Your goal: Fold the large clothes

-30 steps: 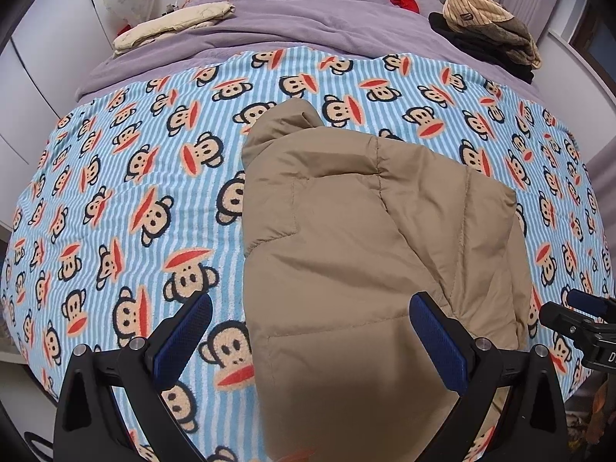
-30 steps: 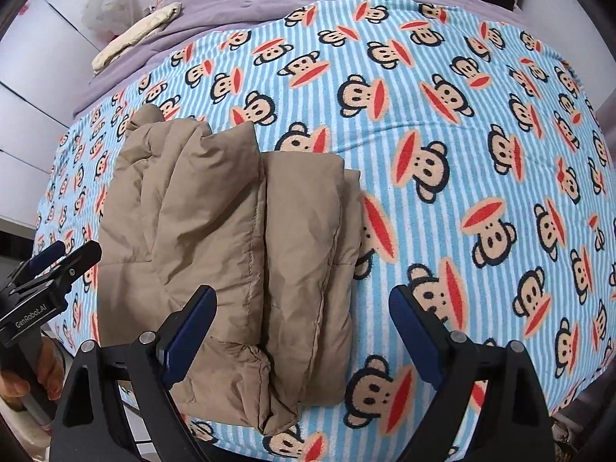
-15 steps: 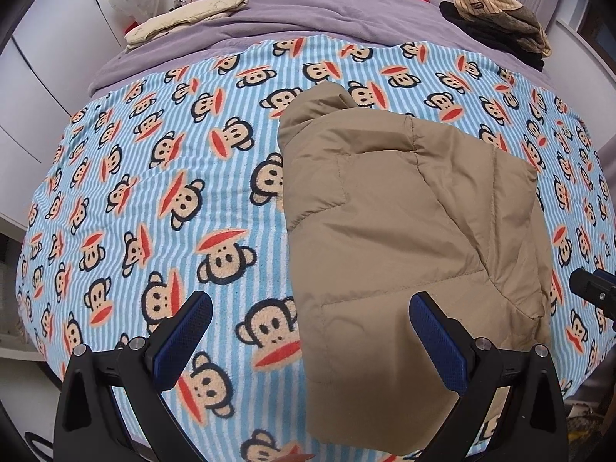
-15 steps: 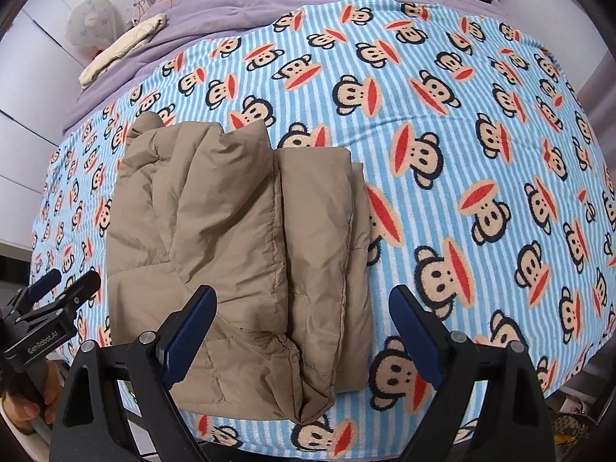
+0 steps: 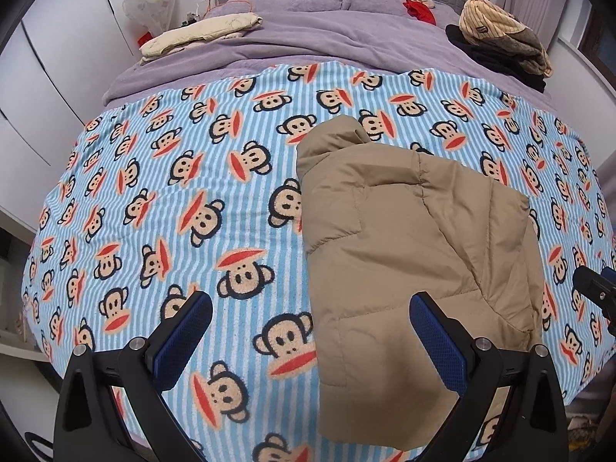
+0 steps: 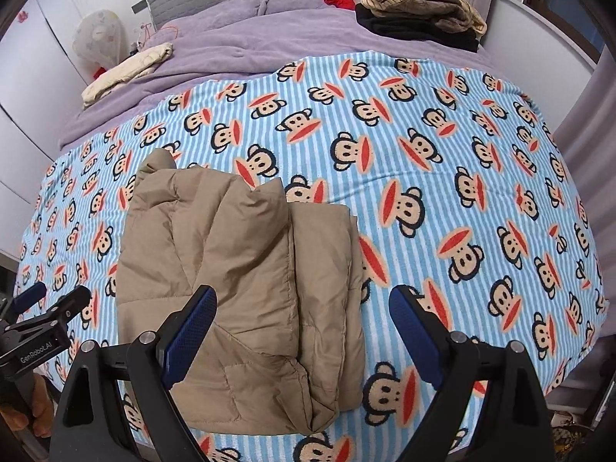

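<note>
Pulled back and up from the bed over the last second, both views now taking in more of the far pillows. Left gripper (image 5: 310,325): jaws apart, empty, over the blanket (image 5: 161,208), jacket (image 5: 404,254) just right of it. Jacket folded, long axis near to far, near the bed's near edge. Right gripper (image 6: 302,325): jaws wide, empty, above the jacket's near right part, so probably better placed for the next fold.

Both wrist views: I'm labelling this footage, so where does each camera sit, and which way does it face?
Left wrist: on the left gripper, angled down at the monkey-print blanket; own open fingers show.
Right wrist: on the right gripper, angled down over the tan jacket; own open fingers and a hand show.
Shared: jacket, blanket, each other's gripper.
</note>
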`<state>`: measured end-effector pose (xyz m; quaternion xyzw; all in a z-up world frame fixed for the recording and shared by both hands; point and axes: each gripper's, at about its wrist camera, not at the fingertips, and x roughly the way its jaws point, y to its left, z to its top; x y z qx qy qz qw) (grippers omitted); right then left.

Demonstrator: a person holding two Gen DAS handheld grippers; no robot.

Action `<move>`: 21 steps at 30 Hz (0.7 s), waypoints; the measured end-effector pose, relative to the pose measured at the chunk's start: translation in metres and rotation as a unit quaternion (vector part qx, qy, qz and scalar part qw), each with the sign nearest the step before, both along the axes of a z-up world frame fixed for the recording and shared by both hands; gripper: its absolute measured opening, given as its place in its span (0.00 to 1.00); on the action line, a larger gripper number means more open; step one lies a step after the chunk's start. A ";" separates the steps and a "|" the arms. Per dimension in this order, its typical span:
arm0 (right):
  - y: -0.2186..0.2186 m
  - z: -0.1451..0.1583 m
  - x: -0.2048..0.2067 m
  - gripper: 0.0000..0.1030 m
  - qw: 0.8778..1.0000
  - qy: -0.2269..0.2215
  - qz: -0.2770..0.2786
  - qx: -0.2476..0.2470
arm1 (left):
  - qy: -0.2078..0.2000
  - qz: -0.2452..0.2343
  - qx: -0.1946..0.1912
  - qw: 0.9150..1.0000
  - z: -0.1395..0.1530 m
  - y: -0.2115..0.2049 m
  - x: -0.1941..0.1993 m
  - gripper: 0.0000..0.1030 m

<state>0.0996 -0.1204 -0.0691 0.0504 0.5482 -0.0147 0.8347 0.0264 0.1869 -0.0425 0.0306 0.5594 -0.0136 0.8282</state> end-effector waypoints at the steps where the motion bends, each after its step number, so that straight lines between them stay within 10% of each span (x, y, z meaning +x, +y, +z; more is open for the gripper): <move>1: 0.000 0.000 -0.001 0.90 1.000 0.000 -0.002 0.000 | 0.000 0.000 0.000 1.000 0.000 0.000 0.000 0.99; 21: 0.001 0.001 -0.011 0.90 1.000 0.003 -0.007 0.003 | -0.005 -0.005 0.001 1.000 0.005 -0.004 -0.006 0.99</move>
